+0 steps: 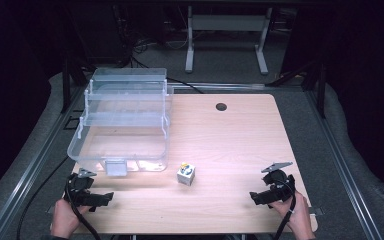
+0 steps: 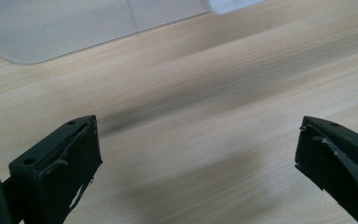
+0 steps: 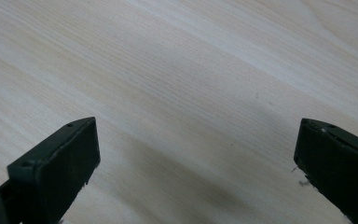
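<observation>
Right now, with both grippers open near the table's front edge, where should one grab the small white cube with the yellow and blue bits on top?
Grip the small white cube across two opposite flat side walls, low on the body, coming down from above. It sits upright and alone on the wooden table, clear of the clear plastic tiered box. The small parts on top look uneven, so avoid them. The right gripper has the more open approach.

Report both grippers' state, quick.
Left gripper: open, holding nothing, above bare table.
Right gripper: open, holding nothing.
</observation>
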